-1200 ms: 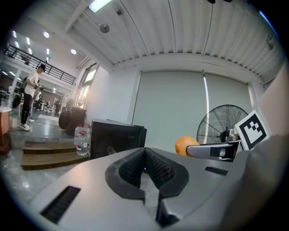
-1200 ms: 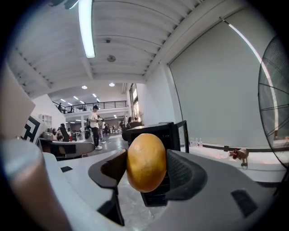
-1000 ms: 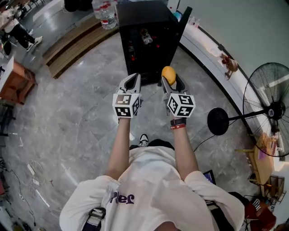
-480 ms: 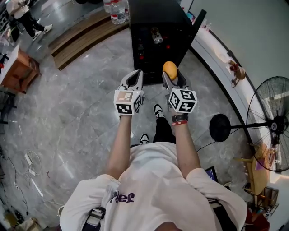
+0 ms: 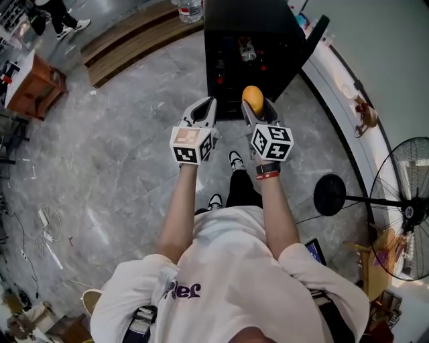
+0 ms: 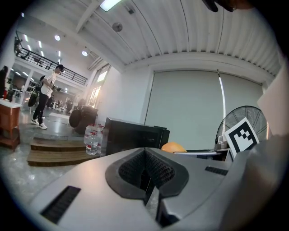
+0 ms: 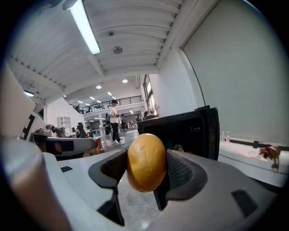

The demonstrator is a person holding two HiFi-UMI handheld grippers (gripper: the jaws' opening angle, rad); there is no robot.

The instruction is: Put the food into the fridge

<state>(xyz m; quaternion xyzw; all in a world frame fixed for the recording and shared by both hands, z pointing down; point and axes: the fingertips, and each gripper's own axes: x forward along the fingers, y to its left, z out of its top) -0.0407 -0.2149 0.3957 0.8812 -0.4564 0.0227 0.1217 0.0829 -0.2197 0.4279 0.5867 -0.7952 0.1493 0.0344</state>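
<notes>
The smooth orange-yellow oval food [image 7: 146, 162] is standing upright, long axis vertical, with the right gripper [image 5: 253, 107] clamping its sides just short of the small black fridge [image 5: 255, 27]. The left gripper [image 5: 200, 110] is hovering beside it, jaws together and empty. On the grey marbled stone floor [image 5: 127, 134], the fridge is standing open, its shelves holding a few small items too dim to name.

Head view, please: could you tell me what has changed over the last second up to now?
The person has stepped forward, one foot now out ahead, so the open black fridge is nearer. Nothing was taken hold of or let go: the right hand-held gripper stays shut on the orange food, and the left hand-held gripper stays shut and empty.
</notes>
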